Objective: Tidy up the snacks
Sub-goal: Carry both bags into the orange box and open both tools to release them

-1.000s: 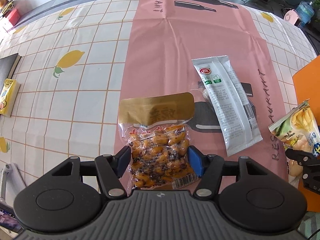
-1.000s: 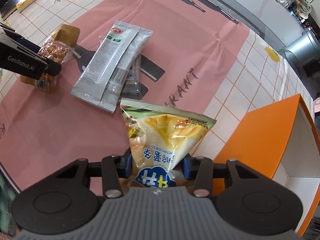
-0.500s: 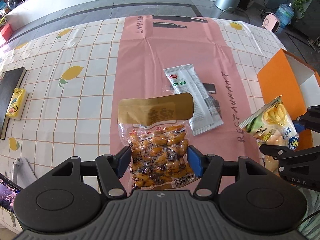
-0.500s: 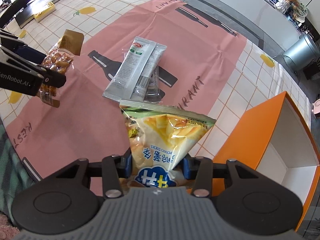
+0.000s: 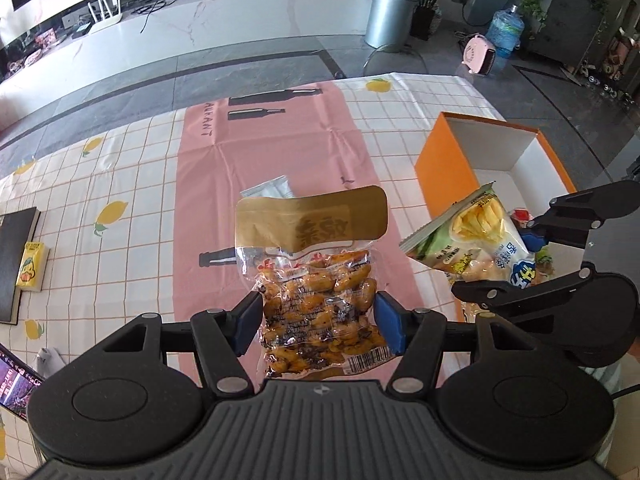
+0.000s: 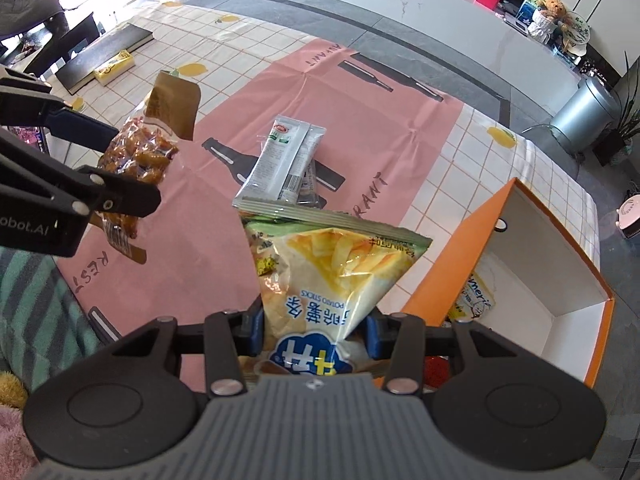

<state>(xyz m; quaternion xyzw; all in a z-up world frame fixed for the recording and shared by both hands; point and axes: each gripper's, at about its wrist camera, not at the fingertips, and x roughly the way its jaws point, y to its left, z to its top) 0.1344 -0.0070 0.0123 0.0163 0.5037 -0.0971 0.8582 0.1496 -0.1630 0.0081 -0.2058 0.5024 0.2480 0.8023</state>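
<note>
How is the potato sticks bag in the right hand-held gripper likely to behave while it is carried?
The potato sticks bag looks puffed with air, so probably light for its size. It stands above the right hand-held gripper without drooping, so fairly self-supporting. Its glossy film, pinched only near the bottom, might slip or swing; the sticks inside would likely break if squeezed harder.

I see bare pink cloth (image 6: 384, 136) around the grey sachets (image 6: 280, 160) mid-counter, while the orange box (image 6: 448, 264) walls off my right claw's (image 6: 312, 328) side.
</note>
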